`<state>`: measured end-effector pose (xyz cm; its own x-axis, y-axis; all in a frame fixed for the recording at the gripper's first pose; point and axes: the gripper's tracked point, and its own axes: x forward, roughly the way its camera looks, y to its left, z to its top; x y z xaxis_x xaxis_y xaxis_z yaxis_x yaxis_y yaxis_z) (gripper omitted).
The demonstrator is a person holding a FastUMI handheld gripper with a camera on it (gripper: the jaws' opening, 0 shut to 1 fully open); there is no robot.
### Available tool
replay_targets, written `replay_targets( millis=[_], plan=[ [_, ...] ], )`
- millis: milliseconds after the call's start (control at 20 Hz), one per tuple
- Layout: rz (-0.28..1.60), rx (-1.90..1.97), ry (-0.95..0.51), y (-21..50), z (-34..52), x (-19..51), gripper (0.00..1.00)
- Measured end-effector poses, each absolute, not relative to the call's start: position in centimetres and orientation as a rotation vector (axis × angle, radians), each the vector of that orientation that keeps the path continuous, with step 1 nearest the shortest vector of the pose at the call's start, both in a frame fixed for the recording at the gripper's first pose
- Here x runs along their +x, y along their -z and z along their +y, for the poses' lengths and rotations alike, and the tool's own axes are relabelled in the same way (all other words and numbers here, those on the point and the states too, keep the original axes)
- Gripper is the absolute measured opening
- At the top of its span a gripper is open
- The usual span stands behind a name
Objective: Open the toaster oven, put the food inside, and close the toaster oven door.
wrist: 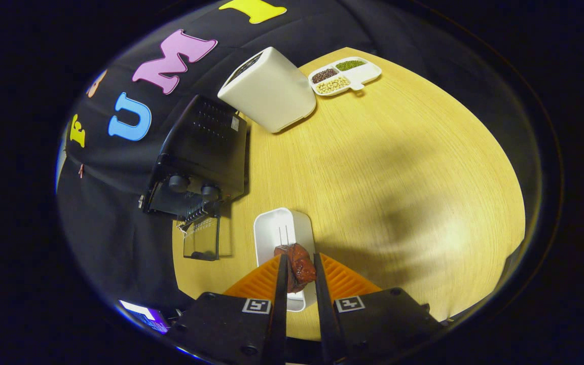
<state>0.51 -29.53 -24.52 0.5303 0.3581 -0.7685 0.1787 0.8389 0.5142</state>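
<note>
Claw: the claw point(299, 276) is clamped on the food point(299, 266), a dark reddish chunk held between both fingers.
White tray: the white tray point(284, 238) is seen under the food, on the worktop point(398, 167).
Toaster oven: the toaster oven point(201, 157) is found ahead and left, door point(202, 235) folded down open.
Beyond: a white box point(269, 88); a divided dish point(345, 75) is filled with three kinds of beans.

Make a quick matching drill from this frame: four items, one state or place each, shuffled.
Items:
1. black toaster oven
2. reddish-brown piece of food
3. white oblong tray
4. white divided dish of beans

States:
A. far side of the wooden table, beside the white box-shaped appliance
B. door dropped open
C. held between the gripper fingers
D. under the gripped food

Pairs: 1-B, 2-C, 3-D, 4-A
</note>
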Motion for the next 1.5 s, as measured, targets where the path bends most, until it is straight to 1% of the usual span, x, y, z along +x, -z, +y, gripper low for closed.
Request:
replay_targets(
  millis=[50,150,350,600,950,1200,1500],
  plan=[
    [1.017,0.601,-0.118,24.4,-29.6,0.7,0.31],
    [1.015,0.616,-0.141,24.3,-29.0,0.7,0.21],
    [1.006,0.61,-0.165,23.9,-28.6,0.9,0.15],
    [0.996,0.634,-0.156,22.1,-28.5,0.9,0.15],
    [0.912,0.596,-0.128,17.4,-27.5,1.6,0.15],
    [0.851,0.648,-0.118,15.1,-23.1,1.4,0.15],
    [0.794,0.672,-0.132,14.1,-15.5,-0.4,0.15]
  ],
)
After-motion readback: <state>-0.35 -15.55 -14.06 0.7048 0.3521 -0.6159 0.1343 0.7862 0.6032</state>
